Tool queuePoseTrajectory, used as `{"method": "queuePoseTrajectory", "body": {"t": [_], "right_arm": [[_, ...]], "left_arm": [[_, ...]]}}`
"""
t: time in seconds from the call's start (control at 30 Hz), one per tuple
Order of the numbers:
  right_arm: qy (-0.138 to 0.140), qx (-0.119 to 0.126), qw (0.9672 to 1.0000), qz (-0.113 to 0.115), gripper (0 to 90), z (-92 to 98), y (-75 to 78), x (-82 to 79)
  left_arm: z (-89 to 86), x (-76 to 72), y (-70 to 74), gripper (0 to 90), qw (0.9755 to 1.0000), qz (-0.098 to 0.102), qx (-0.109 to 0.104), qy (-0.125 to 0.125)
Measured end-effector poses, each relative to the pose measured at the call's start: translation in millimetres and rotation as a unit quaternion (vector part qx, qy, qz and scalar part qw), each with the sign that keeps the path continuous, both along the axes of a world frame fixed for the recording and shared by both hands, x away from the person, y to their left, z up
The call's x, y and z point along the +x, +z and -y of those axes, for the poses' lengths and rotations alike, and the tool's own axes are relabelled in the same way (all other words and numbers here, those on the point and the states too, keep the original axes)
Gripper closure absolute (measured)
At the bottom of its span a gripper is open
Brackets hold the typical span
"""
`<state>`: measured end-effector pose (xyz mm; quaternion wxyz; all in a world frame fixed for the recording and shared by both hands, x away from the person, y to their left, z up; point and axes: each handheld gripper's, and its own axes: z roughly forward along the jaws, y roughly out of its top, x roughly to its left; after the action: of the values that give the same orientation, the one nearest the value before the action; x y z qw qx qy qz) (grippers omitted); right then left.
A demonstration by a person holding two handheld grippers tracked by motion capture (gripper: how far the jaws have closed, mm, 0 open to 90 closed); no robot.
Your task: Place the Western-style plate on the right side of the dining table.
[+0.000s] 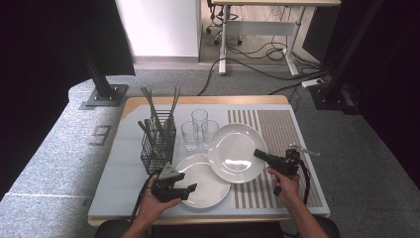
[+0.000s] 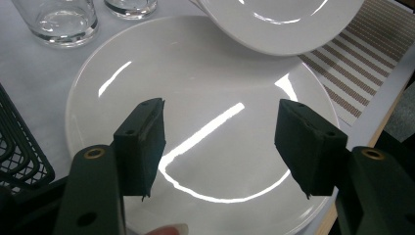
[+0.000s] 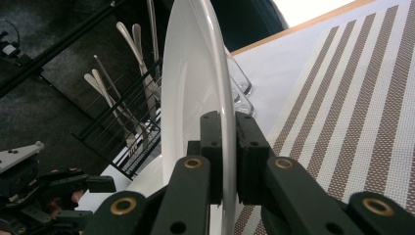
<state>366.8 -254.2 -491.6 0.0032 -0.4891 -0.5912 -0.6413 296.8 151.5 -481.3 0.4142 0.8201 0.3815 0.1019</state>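
Two white plates are on the table. The upper plate is lifted at a tilt, and my right gripper is shut on its right rim; in the right gripper view the rim runs edge-on between the two pads. The lower plate lies flat near the front edge, partly under the raised one. My left gripper hovers over the lower plate's left part, jaws open with nothing between them; in the left gripper view the flat plate lies below the pads.
A black wire basket with several utensils stands at the left. Three clear glasses stand behind the plates. A brown striped mat covers the table's right side. The table's wooden front edge is close to both hands.
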Motion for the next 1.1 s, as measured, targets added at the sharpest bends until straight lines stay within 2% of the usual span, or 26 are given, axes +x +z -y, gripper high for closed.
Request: {"method": "queuePoseTrajectory", "body": {"t": [0.57, 1.1], "right_arm": [[-0.017, 0.014, 0.9997, -0.008, 84.6, 10.2, -0.6, 1.4], [-0.030, 0.011, 0.9995, -0.005, 84.7, 18.0, -0.8, 2.5]], "left_arm": [[0.9, 0.0, -1.0, 35.9, 1.0000, -0.002, 0.005, -0.002], [0.8, 0.0, -1.2, 35.7, 1.0000, -0.002, 0.006, -0.004]]}}
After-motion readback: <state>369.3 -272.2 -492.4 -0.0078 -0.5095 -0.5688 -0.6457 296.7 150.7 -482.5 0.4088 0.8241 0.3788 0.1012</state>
